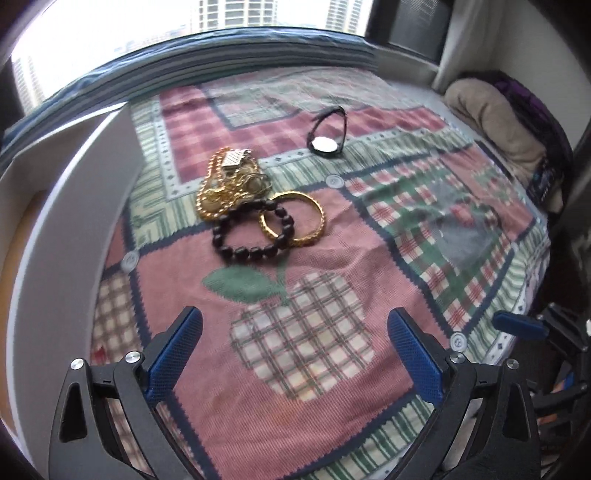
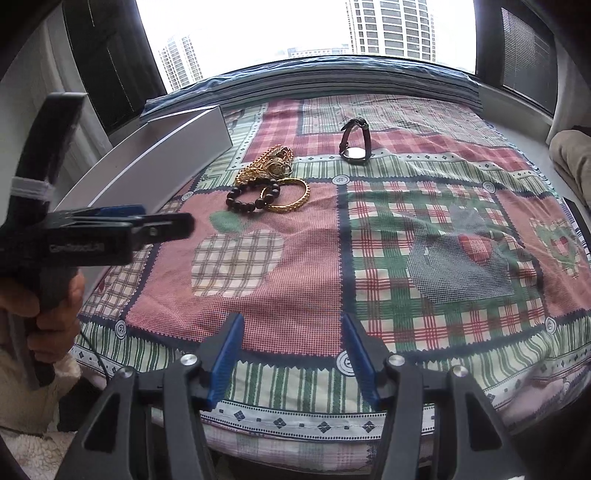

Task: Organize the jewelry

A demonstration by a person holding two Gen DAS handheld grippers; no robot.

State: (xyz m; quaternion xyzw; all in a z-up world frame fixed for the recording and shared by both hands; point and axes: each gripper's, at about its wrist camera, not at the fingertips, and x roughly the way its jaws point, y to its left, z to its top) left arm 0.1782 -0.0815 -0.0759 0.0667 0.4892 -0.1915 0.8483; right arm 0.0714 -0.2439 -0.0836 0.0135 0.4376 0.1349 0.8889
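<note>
Jewelry heaped on a patchwork quilt, both grippers held empty above it.

The left gripper (image 1: 295, 332) and right gripper (image 2: 291, 336) are held low with jaws wide. Only the right view shows the hand (image 2: 55, 306) and blurred, unreadable lettering. Farther lie a beaded bracelet (image 1: 251, 230) overlapping a gold bangle (image 1: 295, 218), tangled gold chains (image 1: 225, 181), then a wristwatch (image 1: 327, 138), beside a white box (image 1: 74, 206).

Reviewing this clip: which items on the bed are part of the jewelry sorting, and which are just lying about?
Job: dark bead bracelet, gold bangle, gold chain pile, wristwatch, white box, likely for the sorted pieces.

Bystanders: patchwork bedspread, beige bundle, window.
</note>
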